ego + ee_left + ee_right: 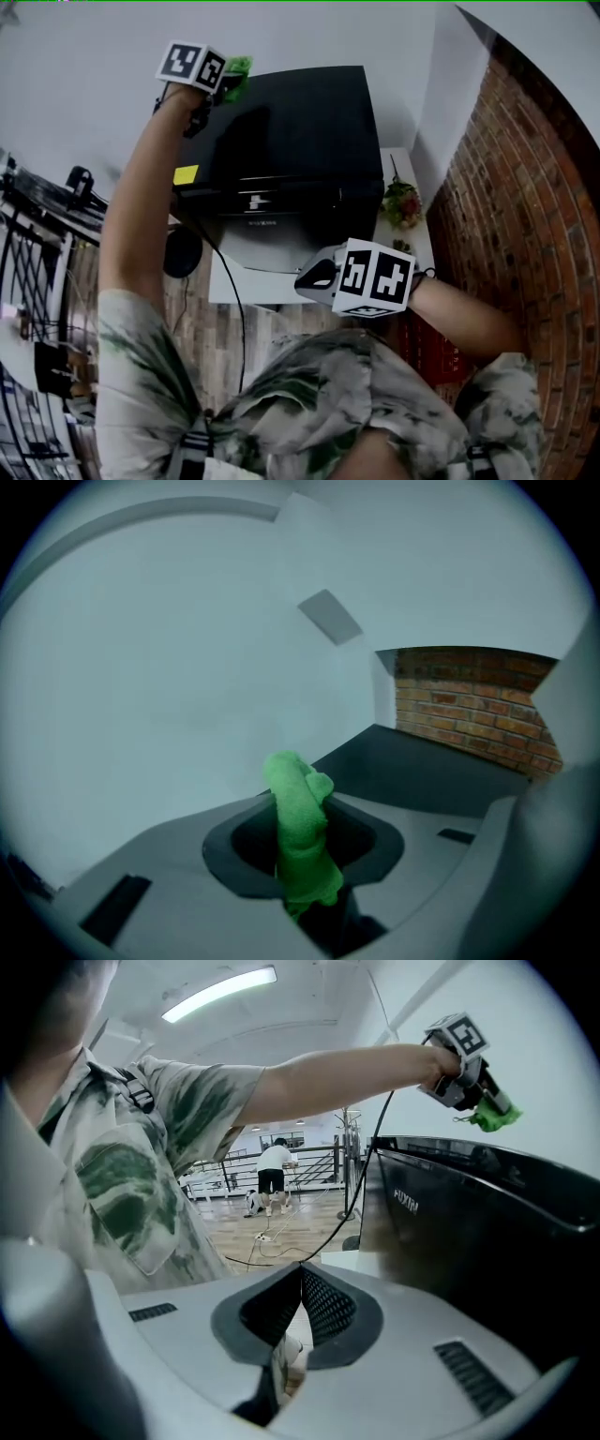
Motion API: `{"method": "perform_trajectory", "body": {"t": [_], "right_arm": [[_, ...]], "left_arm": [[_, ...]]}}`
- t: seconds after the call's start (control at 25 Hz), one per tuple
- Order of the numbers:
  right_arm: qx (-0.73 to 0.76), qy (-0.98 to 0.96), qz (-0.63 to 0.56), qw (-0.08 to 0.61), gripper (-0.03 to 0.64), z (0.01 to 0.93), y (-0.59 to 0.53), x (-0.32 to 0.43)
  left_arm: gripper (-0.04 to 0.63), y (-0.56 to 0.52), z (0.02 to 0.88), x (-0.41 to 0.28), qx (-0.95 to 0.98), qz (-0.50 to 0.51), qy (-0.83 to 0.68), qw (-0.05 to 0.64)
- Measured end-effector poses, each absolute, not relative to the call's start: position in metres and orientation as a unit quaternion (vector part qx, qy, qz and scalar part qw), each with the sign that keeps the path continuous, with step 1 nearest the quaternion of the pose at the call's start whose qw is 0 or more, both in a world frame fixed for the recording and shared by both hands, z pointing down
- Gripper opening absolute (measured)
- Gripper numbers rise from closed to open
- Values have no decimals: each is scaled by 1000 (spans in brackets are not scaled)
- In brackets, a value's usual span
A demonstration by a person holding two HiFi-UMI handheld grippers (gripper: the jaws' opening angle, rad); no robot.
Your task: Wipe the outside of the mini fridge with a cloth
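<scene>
Mini fridge (300, 141): lower-front corner hidden behind right gripper (315, 277); cut off at rt edge in right gripper view. Cloth (300, 803): lower end buried betw. left gripper (302, 860) jaws. Yellow note (186, 174): print too small to read.

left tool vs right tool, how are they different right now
The left tool grips a green cloth; the right tool holds nothing. The left tool is held out at arm's length by the top far corner of the mini fridge; the right tool is low in front of it, near the person's body. Both are shut.
</scene>
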State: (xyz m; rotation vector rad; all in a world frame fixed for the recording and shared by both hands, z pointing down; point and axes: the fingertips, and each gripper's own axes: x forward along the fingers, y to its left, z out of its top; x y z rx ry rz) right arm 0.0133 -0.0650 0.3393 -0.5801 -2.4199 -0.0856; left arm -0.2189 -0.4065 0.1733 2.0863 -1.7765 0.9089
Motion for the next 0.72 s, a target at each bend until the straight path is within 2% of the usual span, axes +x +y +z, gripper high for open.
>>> {"method": "perform_trajectory", "body": {"t": [0.16,0.36,0.72], "right_arm": [[-207,-924,-23,322,23,344,-73,12],[-187,-928,-11,323,23,349,-79,10],[-162,-934,4,319,23,352,-88,22]], "left_arm": [[121,-409,190,-277,682,321,-639,150],[121,-423,216,-309,660,337,-649,171],[121,-452,228,-261,678,363,-618,165]]}}
